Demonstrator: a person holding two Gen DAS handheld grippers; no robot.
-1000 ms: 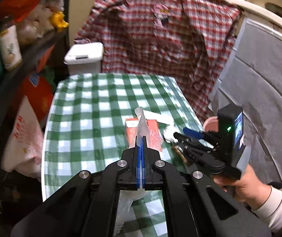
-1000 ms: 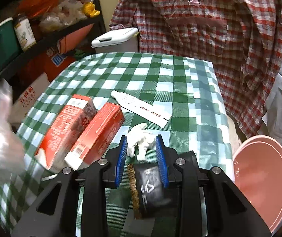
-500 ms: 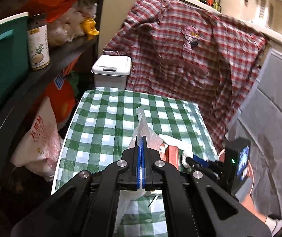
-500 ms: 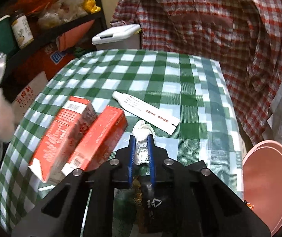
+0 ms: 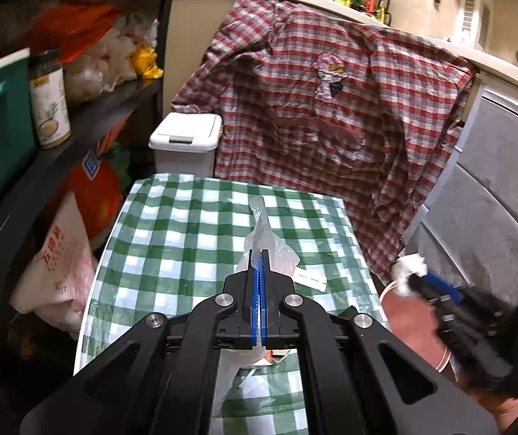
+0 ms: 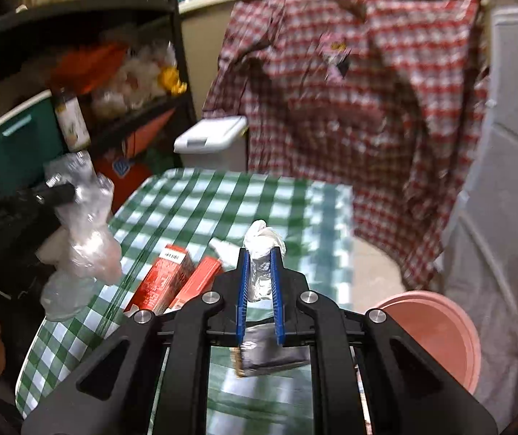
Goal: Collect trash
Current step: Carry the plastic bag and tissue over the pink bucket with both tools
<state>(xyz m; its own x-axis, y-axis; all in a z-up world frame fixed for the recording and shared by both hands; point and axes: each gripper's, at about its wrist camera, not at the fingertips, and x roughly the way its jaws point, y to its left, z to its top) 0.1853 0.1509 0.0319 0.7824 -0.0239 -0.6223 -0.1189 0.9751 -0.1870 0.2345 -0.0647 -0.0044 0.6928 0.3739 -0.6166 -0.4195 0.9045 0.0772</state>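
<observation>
Nearest the right wrist camera, the right gripper (image 6: 260, 272) has its blue pads clamped on a crumpled white tissue (image 6: 262, 250), which sticks up above the fingertips and hangs clear of the table. Below the jaws lies a dark wrapper (image 6: 273, 353), partly hidden by the gripper frame and too blurred to read.

In the left wrist view, the left gripper (image 5: 260, 264) has its fingers pressed fully together on a clear plastic bag (image 5: 266, 239); most of the bag drops behind the black frame and cannot be followed there.

On the green checked tablecloth (image 6: 193, 214) lie two red cartons (image 6: 177, 275) side by side, their near ends cut off by the gripper. Just behind them is a white tube (image 5: 309, 278), mostly hidden.

A pink basin (image 6: 440, 330) sits low beside the table's right edge. Farther back stand a white lidded bin (image 5: 186, 139), a dark shelf of bags and a jar (image 5: 49, 103), and a draped red plaid shirt (image 5: 331, 137), smeared by motion blur in the right view.
</observation>
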